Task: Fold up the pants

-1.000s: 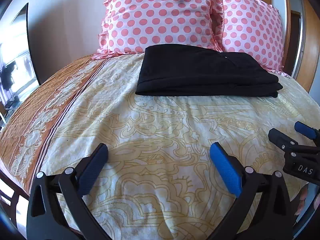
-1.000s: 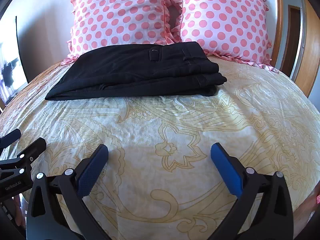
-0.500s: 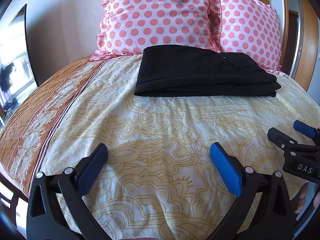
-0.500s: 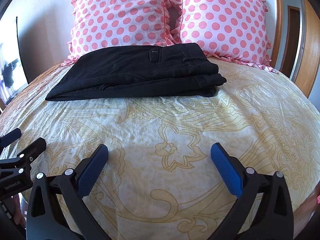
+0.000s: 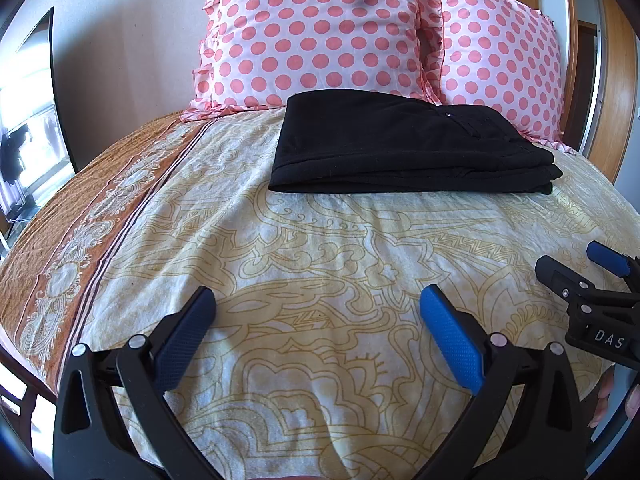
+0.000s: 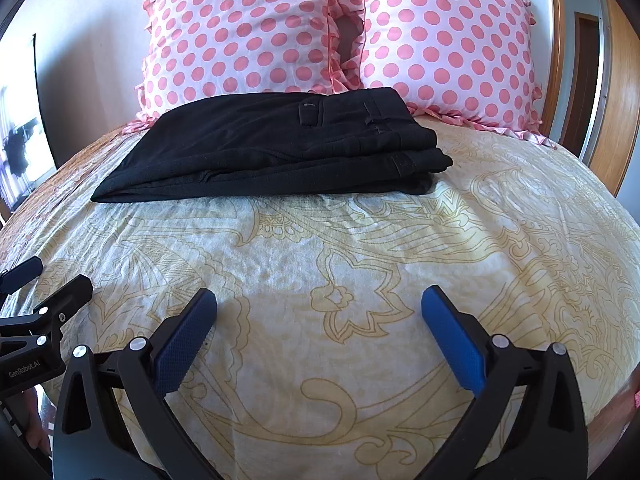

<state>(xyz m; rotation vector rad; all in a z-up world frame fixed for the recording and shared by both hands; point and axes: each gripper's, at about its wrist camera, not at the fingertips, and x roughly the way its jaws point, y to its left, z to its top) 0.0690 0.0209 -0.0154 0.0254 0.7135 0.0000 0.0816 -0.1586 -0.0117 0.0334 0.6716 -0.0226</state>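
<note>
Bedspread (image 5: 320,248): black pants (image 5: 400,152) folded, by pillows (image 5: 320,32). My L tongs (image 5: 318,308) & R tongs (image 6: 319,308) spread, empty.

**Where everything sits on the bed**

From my left wrist view, the folded pants (image 5: 400,152) lie on the bedspread (image 5: 320,248) at the far end, their back edge touching the two pillows (image 5: 320,36) that stand side by side behind them. My left gripper (image 5: 318,312) hovers over the near part of the bedspread, well apart from the pants. My right gripper (image 6: 320,312) is beside it, to its right.
</note>
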